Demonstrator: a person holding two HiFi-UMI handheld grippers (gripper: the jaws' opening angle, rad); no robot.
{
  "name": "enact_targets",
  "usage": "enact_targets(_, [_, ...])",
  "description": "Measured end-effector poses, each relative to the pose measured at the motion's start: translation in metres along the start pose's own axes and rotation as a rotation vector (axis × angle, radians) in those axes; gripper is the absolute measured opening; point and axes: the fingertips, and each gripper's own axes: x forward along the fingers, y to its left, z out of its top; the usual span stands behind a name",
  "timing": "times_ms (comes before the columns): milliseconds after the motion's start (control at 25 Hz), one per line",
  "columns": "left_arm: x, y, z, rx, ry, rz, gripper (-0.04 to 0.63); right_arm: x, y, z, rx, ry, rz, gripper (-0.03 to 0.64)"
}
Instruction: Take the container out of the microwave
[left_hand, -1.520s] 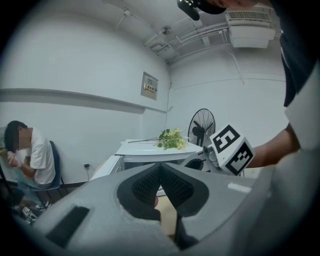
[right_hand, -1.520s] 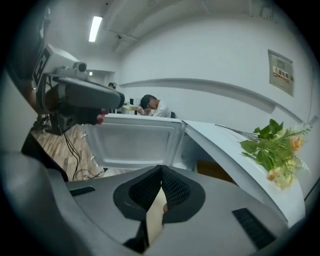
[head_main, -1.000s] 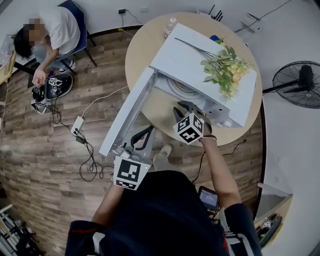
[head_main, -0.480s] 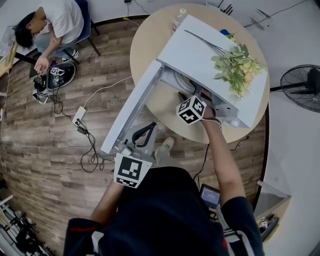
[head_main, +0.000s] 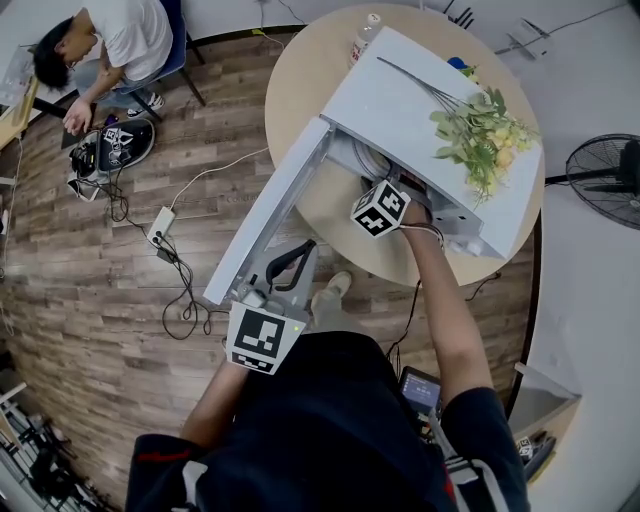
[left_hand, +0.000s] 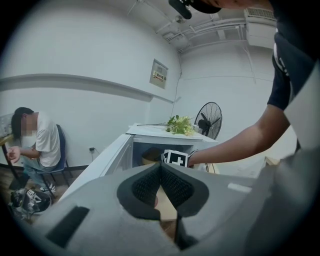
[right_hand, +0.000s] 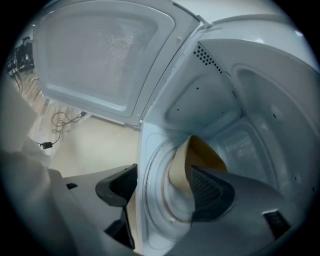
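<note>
Left claw (left_hand: 161, 172): black ribbed pads pressed together, nothing between them.
White microwave oven (left_hand: 150, 136): beyond the claw, door swung open leftward.
Green-and-yellow flower bunch (left_hand: 179, 125): lying on the microwave's top.
Bare forearm (left_hand: 235, 147): reaching from the right to the microwave's mouth.
Black standing fan (left_hand: 209, 119): behind the flowers.
Seated person (left_hand: 35, 145): far left.

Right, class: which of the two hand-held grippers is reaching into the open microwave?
The right hand-held gripper: its opening jaws flank the tan container inside the microwave. The left hand-held gripper, shut, is outside by the door.

Round table (head_main: 300, 100) — microwave (head_main: 400, 100), bottle (head_main: 365, 36) on it.
</note>
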Motion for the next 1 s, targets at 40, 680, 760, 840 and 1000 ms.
enact_targets(40, [-0.001,-0.001,0.000,0.004,0.002,0.001,0.014,0.001,0.001,0.000,-0.009,0.007,0.002,0.288])
enact_targets(680, [-0.002,-0.009,-0.008,0.034,0.025,-0.005,0.014,0.005,0.007,-0.001,-0.075,0.059,0.017,0.288])
enact_targets(760, [-0.002,-0.008,-0.007,0.042,0.022,-0.005,0.014,0.002,0.009,0.001,-0.072,0.055,0.018,0.288])
enact_targets(840, [-0.003,-0.008,-0.007,0.040,0.023,-0.002,0.014,-0.001,0.011,0.003,-0.061,0.052,0.024,0.288])
enact_targets(1000, [-0.004,-0.011,-0.006,0.053,0.015,-0.010,0.014,-0.008,0.014,0.005,-0.046,0.057,0.032,0.271])
